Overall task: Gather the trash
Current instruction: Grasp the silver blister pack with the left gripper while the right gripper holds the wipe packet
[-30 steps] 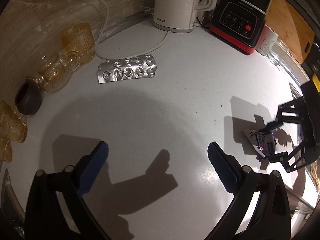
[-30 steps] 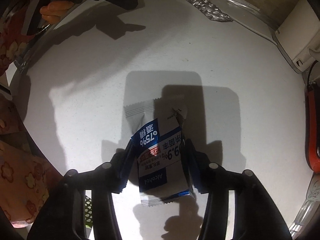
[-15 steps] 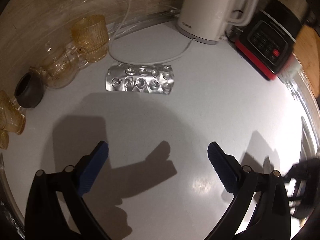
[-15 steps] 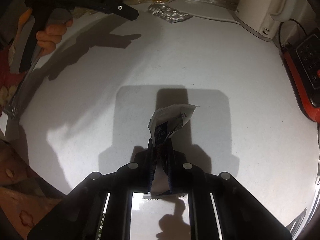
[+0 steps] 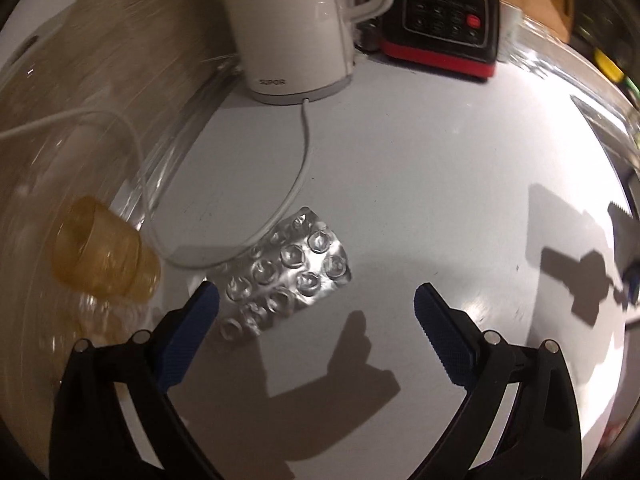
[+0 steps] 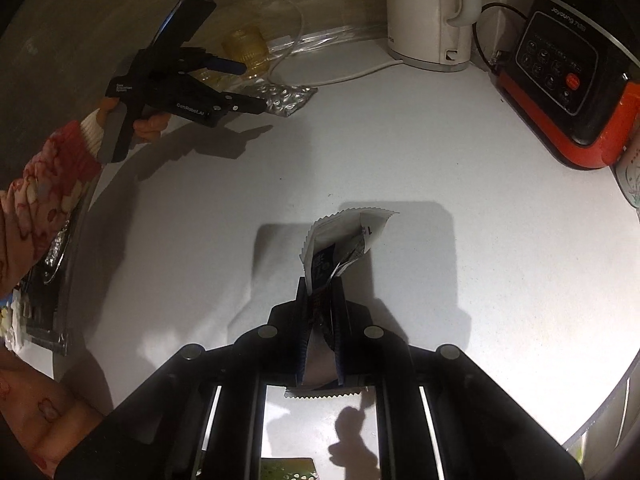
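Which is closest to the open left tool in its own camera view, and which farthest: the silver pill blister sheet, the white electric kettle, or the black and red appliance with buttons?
1. Silver pill blister sheet: lying flat just ahead of the left tool, towards its left finger.
2. White electric kettle: upright at the back wall, left of centre.
3. Black and red appliance with buttons: back right, beside the kettle and slightly farther.

White countertop (image 5: 420, 168), beige tiled wall (image 5: 132, 20)
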{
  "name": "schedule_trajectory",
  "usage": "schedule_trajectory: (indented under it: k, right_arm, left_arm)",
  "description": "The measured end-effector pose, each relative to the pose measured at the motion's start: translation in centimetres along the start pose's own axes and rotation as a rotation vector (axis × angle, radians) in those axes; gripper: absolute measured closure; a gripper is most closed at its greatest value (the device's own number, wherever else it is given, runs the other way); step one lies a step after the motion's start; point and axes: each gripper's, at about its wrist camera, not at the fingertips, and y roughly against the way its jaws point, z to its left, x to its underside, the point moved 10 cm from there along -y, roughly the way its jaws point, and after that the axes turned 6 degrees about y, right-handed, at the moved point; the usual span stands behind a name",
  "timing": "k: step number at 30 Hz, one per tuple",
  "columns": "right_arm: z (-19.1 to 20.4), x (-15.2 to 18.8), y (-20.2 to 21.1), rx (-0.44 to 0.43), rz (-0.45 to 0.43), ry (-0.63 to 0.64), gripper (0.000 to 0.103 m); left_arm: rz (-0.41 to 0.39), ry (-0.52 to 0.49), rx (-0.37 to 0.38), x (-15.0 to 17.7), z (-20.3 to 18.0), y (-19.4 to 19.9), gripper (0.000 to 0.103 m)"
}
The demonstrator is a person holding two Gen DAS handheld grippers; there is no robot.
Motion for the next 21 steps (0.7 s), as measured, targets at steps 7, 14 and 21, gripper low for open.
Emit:
schedule_trajectory:
  k: [7,14,21]
  right_arm:
    - [1.1,0.1,0.0,0.001,0.009,-0.046,0.092]
    - [1.9,0.5,-0.1,-0.009,0.033,-0.064,0.092]
    - [3.2,0.9,-0.5,-0.017,0.057,-0.061,0.092]
  left_arm:
    - [0.073,-0.067,0.083,0.9,2.1,-2.2,0.020]
    - [0.112,-0.200,0.051,1.9,2.5,-3.9,0.020]
    - [0.108,-0.256,0.115,1.1,1.9,-4.6,0.020]
